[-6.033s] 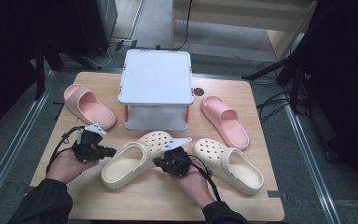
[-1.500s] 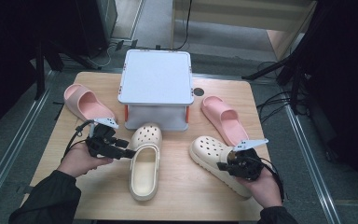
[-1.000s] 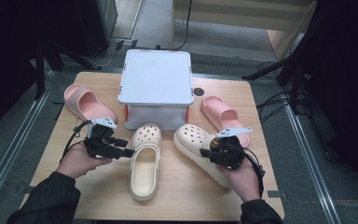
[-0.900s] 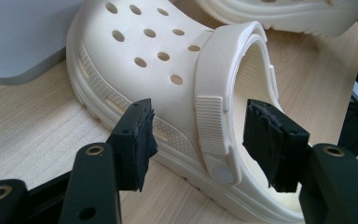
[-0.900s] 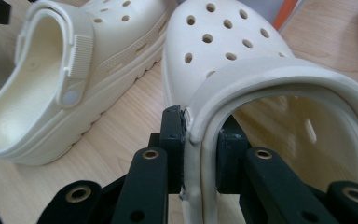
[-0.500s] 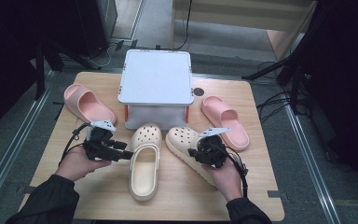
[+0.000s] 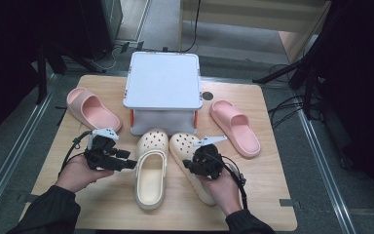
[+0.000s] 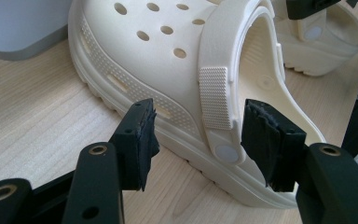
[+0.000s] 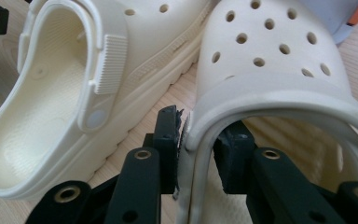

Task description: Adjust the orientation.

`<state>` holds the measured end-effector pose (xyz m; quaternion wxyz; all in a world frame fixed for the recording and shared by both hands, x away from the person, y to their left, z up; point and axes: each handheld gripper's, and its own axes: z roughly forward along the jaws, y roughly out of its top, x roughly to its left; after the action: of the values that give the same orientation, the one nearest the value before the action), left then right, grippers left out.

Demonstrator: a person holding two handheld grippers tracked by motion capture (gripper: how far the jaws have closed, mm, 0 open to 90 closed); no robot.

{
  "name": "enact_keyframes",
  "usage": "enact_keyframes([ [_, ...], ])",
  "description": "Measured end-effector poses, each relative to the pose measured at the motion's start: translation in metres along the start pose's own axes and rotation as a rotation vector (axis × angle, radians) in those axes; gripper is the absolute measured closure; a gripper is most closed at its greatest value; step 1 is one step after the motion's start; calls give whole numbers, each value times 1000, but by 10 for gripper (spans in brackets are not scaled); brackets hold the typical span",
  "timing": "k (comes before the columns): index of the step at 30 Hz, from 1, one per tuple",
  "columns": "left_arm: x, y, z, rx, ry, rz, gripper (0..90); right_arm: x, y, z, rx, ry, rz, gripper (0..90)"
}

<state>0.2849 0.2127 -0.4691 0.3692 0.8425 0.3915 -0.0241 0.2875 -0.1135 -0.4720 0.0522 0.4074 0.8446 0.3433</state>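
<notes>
High view: right tongs (image 7: 193, 164) clamp right clog (image 7: 191, 156), toe probably toward box (image 7: 162, 87); left tongs (image 7: 126, 161) apart.

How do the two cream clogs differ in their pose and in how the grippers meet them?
The left clog lies straight, toe toward the white box; the right clog lies at a slant, its toe leaning toward the left clog. The right gripper is shut on the right clog's rim; the left gripper is open, its jaws apart beside the left clog's strap. Both are cream, perforated, and rest upright on the table.
</notes>
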Motion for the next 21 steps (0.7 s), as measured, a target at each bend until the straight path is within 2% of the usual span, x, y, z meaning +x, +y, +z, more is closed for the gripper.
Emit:
enact_keyframes([
  [2,0,-1,0,2,0,2,440,2,0,1,2,5,5,704],
  [5,-1,-2,1,7,3,6,442,5,1,4,0,46,23,662],
  [8,-3,-2,3,8,-1,4,444,6,2,4,-2,55,28,653],
  [13,-3,-1,3,12,0,12,444,3,2,4,-25,87,16,599],
  [16,-3,-2,2,2,1,7,444,-1,0,-5,-35,105,20,583],
  [17,-2,-2,1,0,3,9,444,-3,-3,-15,-51,116,21,584],
  [18,-2,-2,0,-5,1,3,444,-3,-3,-15,-51,116,21,584],
  [20,0,-2,-1,-10,5,4,445,-6,-6,-28,-71,127,16,623],
  [21,0,-2,-2,-14,7,-2,446,-8,-8,-34,-83,125,4,678],
])
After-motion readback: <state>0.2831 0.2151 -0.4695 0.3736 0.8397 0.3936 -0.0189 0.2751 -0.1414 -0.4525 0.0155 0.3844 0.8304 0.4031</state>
